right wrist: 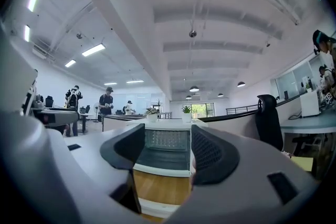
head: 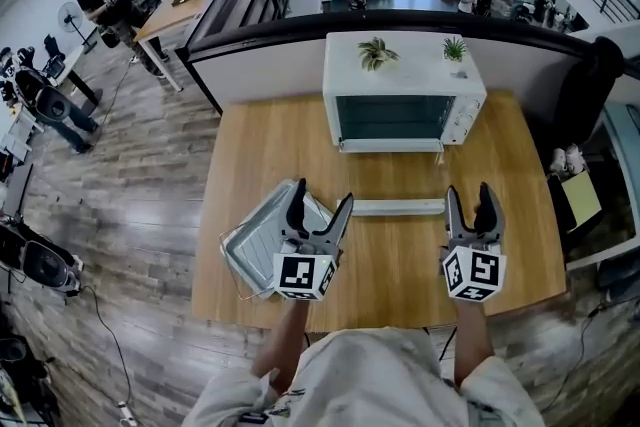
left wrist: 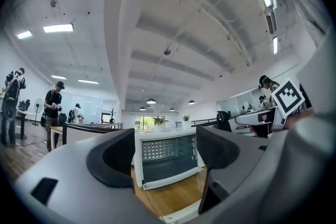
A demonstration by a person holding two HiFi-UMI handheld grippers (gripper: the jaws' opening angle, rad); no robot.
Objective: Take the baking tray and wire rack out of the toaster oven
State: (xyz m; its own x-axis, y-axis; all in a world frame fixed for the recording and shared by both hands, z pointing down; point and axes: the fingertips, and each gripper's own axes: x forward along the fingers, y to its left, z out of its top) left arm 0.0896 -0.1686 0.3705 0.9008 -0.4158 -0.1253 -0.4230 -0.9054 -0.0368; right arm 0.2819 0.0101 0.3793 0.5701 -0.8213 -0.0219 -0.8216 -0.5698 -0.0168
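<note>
Though spread wide, gripping nothing: left gripper (head: 322,196) and right gripper (head: 469,191) alike, raised over the table's (head: 400,260) near edge. Behind the left one, toward the near left corner, baking tray (head: 250,240), partly covered. Wire rack (head: 240,287) glimpsed only as thin wire at its rim. Between the grippers, white strip (head: 398,207), hard to identify. At the far edge, toaster oven (head: 400,105).

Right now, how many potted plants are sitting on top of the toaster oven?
2. The left plant sits left of centre on the toaster oven top; the right plant stands near its right rear corner. The whole top is in view, so none looks hidden.
</note>
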